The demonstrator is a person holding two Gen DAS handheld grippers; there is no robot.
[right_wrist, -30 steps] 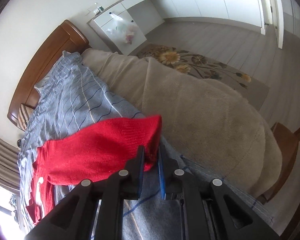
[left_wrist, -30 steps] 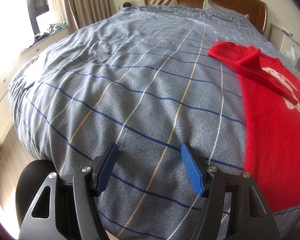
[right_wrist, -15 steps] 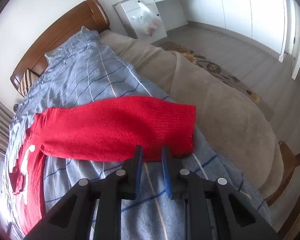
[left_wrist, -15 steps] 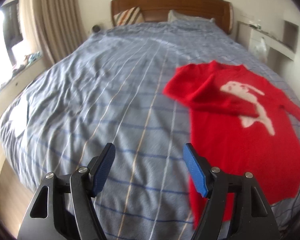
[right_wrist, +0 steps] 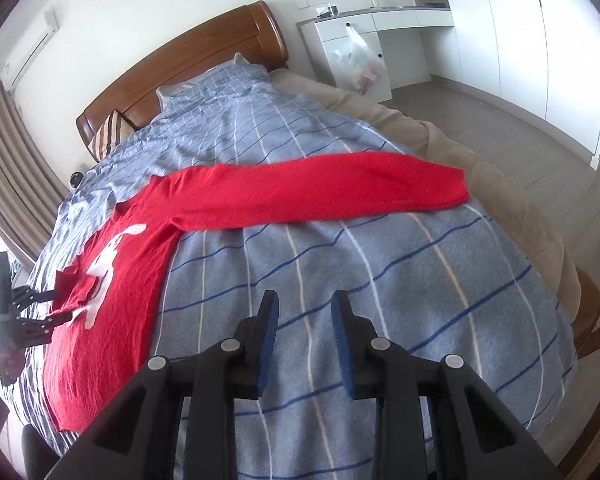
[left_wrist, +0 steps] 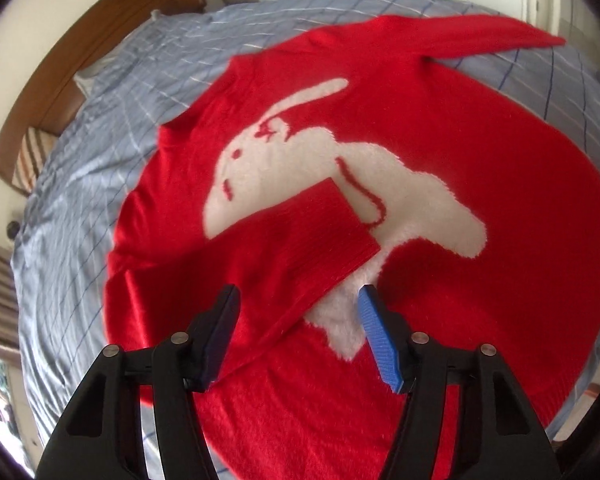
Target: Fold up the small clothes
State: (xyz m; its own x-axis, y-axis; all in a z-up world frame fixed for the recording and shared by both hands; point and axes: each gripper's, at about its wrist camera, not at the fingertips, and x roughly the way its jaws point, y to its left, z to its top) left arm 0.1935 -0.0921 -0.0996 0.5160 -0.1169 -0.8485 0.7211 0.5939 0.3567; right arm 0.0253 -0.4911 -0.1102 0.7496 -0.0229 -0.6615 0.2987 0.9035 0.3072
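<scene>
Red sweater [left_wrist: 480, 168] — one sleeve [left_wrist: 300, 236] folded in.

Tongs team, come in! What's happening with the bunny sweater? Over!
Left tongs open over folded sleeve. Right tongs open, empty. Red sweater flat, other sleeve still outstretched. Nothing blocking.

The left wrist view looks steeply down, close over the red sweater [left_wrist: 480, 168]; the right wrist view looks along the bed [right_wrist: 380, 280] toward the headboard [right_wrist: 188, 60], sharing that sweater.
</scene>
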